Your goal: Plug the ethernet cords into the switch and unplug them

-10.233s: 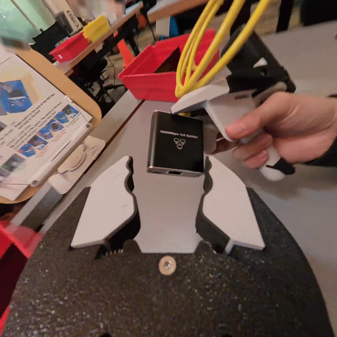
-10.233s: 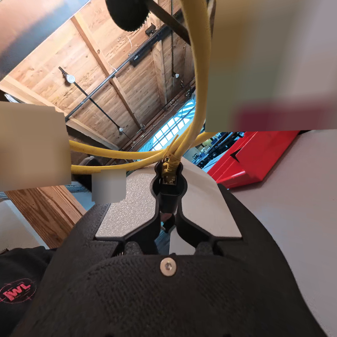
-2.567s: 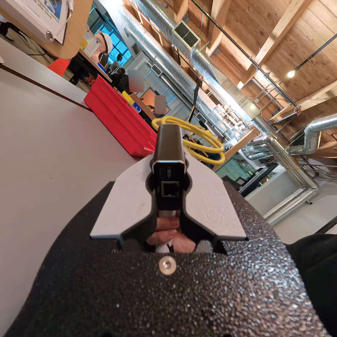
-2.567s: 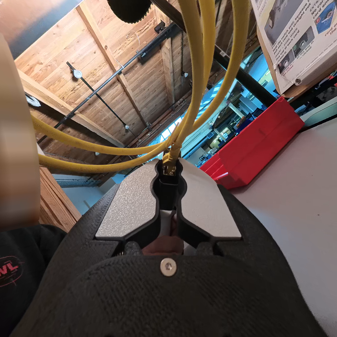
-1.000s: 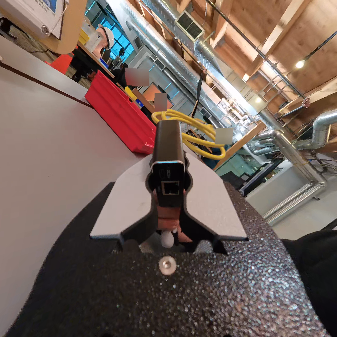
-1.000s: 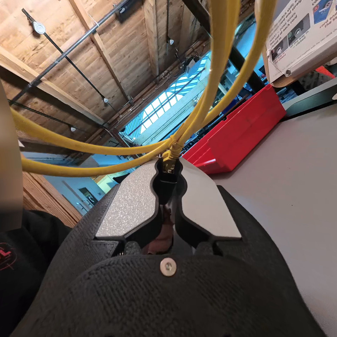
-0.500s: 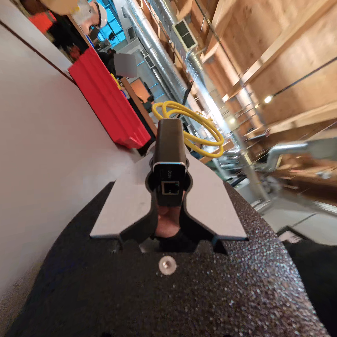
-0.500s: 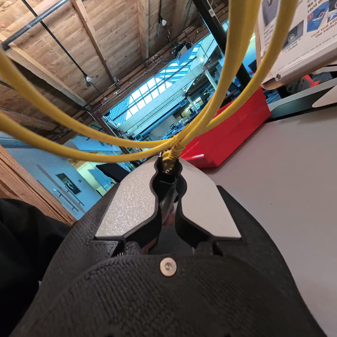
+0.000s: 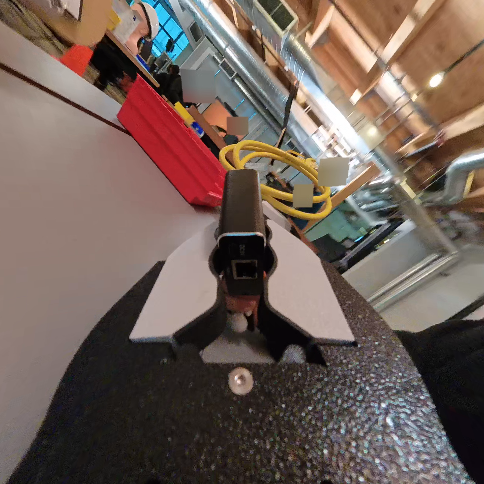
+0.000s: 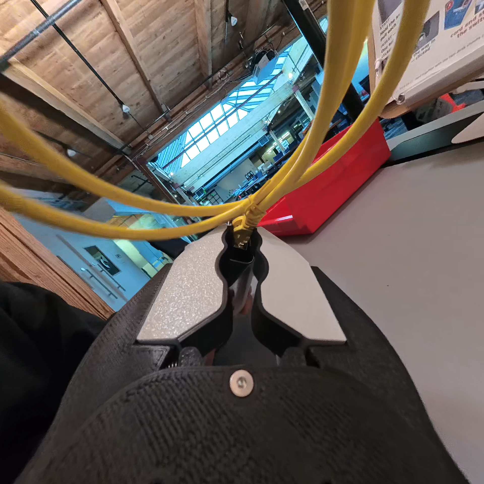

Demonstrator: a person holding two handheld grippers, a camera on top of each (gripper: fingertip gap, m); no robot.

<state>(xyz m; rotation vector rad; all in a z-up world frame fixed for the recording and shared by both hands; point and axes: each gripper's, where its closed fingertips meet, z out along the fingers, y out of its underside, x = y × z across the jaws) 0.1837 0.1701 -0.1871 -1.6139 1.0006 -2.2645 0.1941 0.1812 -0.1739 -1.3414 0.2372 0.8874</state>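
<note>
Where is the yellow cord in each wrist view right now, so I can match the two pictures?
Left wrist view: yellow cord coiled upper centre-right, behind the black switch that the left gripper holds.
Right wrist view: cord loops sweep across the top; plug sits between the right gripper's fingertips.
Shared landmark: red bin.

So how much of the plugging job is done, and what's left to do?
Done: the left gripper has the black switch lifted off the grey table, clamped between its fingers. In hand: the right gripper is shut on the yellow cord by its plug, but whether the plug is seated in the switch is hidden. Left: the port facing the left camera is empty, and everything must be unplugged.
</note>
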